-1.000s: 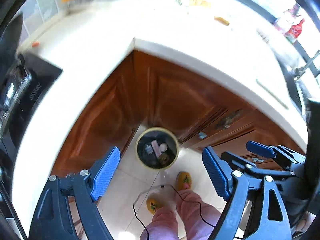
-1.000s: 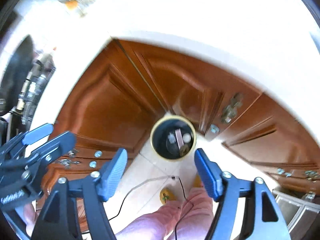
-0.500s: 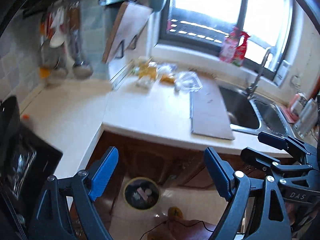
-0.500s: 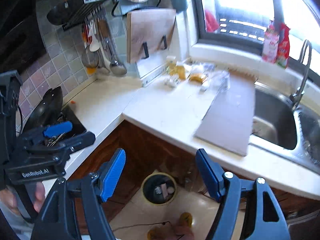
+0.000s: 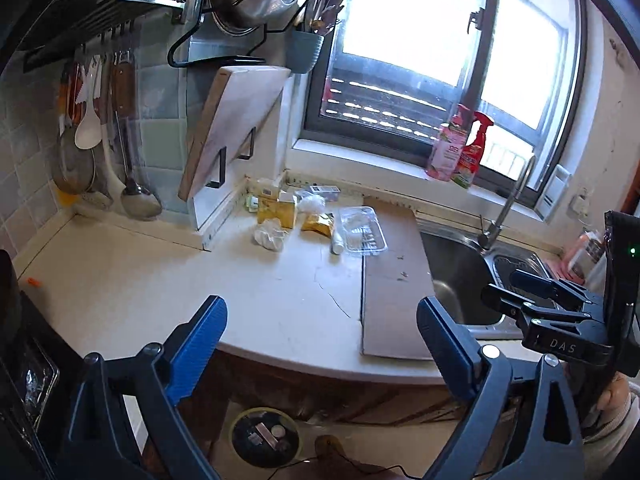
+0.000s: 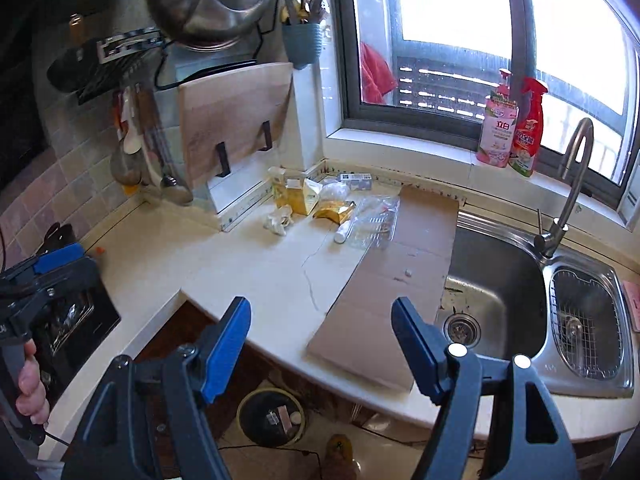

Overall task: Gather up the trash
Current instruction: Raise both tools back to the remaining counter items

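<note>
Trash lies at the back of the white counter (image 5: 120, 288): a crumpled white tissue (image 5: 270, 236), yellow boxes (image 5: 280, 210), a gold wrapper (image 5: 318, 224), a small white tube (image 5: 337, 242) and a clear plastic tray (image 5: 362, 228). The same pile shows in the right wrist view, with the tissue (image 6: 277, 220) and the tray (image 6: 372, 218). On the floor under the counter's edge stands a round bin (image 5: 265, 434) (image 6: 272, 416) holding a few pieces. My left gripper (image 5: 320, 344) hangs above the counter's front edge, its jaws opening and nothing between them. My right gripper (image 6: 320, 340) is open and bare.
A brown cardboard sheet (image 6: 384, 280) lies beside the steel sink (image 6: 500, 300) with its tap (image 6: 568, 196). A cutting board (image 5: 232, 128) leans on the wall, ladles hang to its left, a black stove (image 6: 68, 320) sits at left. Bottles (image 6: 512, 128) stand on the sill.
Both grippers have risen from looking down at the floor bin to above the counter, so the trash pile and sink came into view. The left jaws stand slightly wider.
</note>
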`<state>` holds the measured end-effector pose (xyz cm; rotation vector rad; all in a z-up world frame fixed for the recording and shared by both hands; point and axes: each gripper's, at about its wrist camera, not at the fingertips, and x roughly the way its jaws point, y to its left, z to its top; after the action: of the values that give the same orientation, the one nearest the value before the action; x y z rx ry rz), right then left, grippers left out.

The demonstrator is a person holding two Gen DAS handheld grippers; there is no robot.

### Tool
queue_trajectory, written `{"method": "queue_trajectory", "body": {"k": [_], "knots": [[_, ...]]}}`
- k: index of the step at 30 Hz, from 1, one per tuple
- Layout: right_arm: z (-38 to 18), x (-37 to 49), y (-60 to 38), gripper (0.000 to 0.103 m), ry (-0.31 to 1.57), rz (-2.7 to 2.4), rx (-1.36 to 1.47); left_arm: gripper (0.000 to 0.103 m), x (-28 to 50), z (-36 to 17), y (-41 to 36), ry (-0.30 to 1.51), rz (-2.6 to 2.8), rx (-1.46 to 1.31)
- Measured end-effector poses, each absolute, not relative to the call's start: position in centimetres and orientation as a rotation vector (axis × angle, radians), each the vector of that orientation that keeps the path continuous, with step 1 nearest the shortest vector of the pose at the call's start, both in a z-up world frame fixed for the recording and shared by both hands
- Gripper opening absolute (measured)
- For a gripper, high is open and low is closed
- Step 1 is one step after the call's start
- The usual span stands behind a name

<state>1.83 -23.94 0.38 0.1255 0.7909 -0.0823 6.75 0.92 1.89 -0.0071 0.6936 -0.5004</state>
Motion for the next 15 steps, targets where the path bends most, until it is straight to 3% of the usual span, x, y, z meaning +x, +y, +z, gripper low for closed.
{"method": "queue_trajectory", "body": {"k": [4, 9, 15], "knots": [[-0.8, 6.9, -27.3, 0.073, 0.823, -0.044, 0.188, 0.095, 11.5, 1.7, -1.4, 0.722, -0.454, 0.012], [-3.3, 13.2, -31.7, 0.065, 0.887, -0.020, 0.259, 0.095, 17.5, 0.7, -5.1, 0.748, -0.400, 0.058], [-8.4, 19.5, -36.9, 0.065, 1.010, -0.028, 0.343, 0.095, 25.8, -3.4, -9.7, 0.829, -0.318, 0.086]]}}
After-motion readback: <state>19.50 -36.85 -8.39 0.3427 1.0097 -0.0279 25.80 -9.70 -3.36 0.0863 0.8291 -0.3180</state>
